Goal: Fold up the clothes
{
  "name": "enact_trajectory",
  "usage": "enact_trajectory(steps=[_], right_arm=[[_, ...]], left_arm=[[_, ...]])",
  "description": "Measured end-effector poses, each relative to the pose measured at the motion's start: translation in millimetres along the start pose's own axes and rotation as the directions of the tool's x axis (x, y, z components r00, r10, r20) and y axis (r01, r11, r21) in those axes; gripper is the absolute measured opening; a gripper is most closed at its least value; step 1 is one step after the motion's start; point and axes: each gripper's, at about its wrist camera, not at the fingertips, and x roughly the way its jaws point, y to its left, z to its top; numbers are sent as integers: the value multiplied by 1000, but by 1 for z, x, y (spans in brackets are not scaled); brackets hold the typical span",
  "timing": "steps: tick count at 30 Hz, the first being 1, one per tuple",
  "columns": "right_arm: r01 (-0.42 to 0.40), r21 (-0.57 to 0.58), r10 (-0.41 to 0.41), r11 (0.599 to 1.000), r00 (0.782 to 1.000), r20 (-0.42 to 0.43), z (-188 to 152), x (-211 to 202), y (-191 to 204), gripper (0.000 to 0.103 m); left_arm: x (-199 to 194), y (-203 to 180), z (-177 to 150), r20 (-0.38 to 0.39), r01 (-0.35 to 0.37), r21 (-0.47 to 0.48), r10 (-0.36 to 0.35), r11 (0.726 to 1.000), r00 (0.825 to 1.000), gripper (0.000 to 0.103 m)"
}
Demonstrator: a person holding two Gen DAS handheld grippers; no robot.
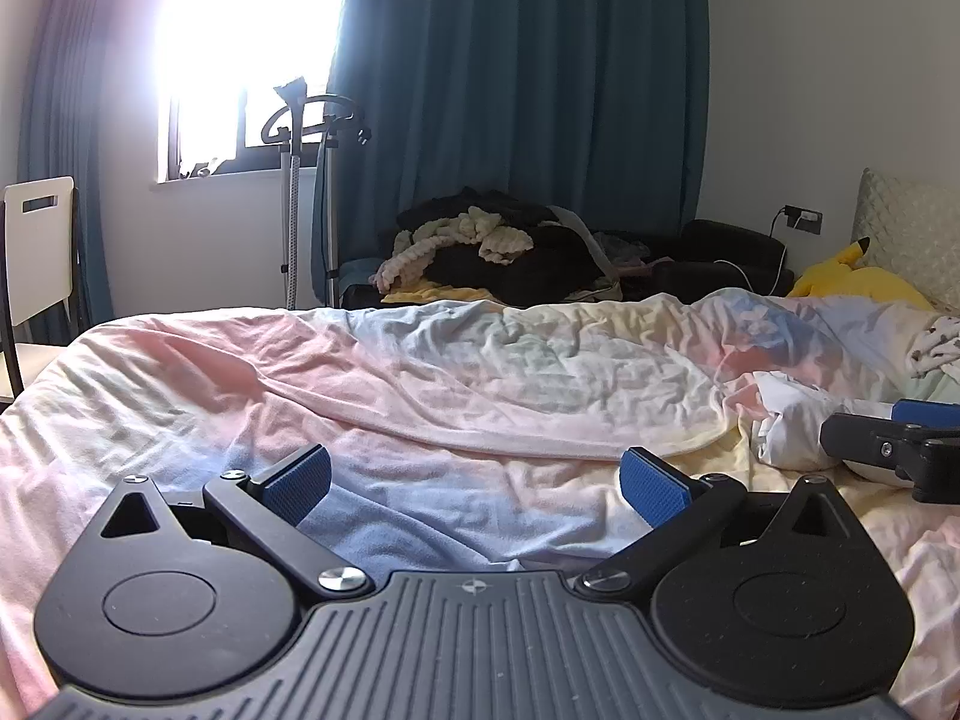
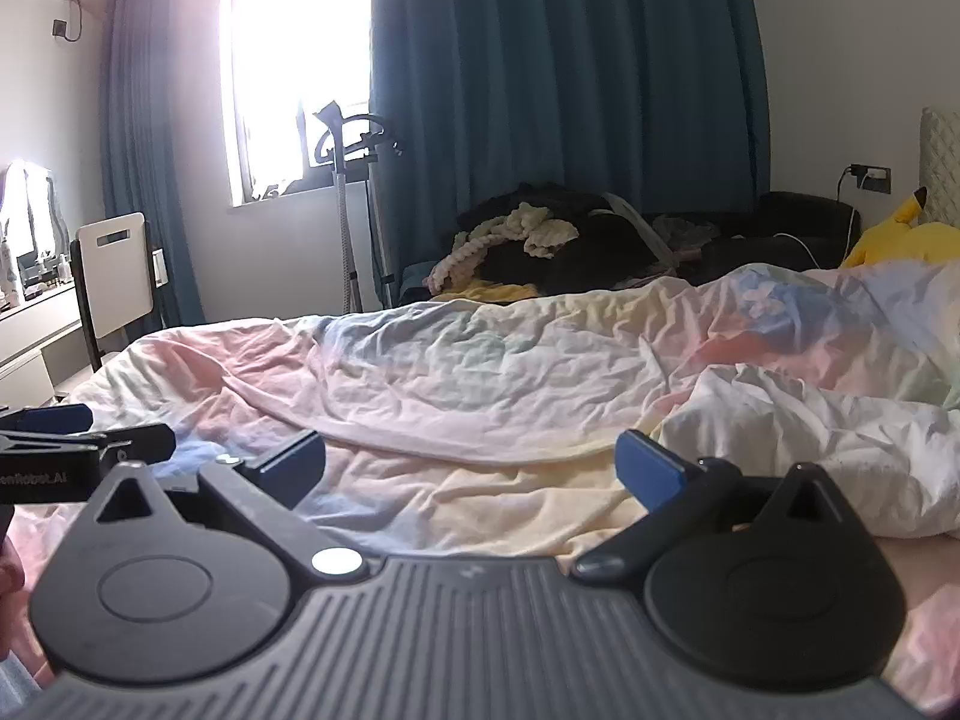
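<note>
A crumpled white garment lies on the pastel duvet of the bed, toward the right. My left gripper hovers low over the duvet, open, with nothing between its blue pads. My right gripper is also open and empty, and the white garment lies just ahead and right of its right pad. In the left wrist view the right gripper shows at the right edge, beside the garment. In the right wrist view the left gripper shows at the left edge.
Beyond the bed a dark sofa holds a pile of clothes. A garment steamer stand is by the window. A white chair stands left. A yellow plush toy lies by the headboard.
</note>
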Motion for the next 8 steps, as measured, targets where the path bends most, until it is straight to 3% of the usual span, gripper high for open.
enact_trajectory(steps=[8], right_arm=[[2, 3, -2, 1000, 1000, -4, -1, 0, 0, 103]], left_arm=[[2, 0, -1, -2, 2, -1, -2, 1000, 1000, 103]])
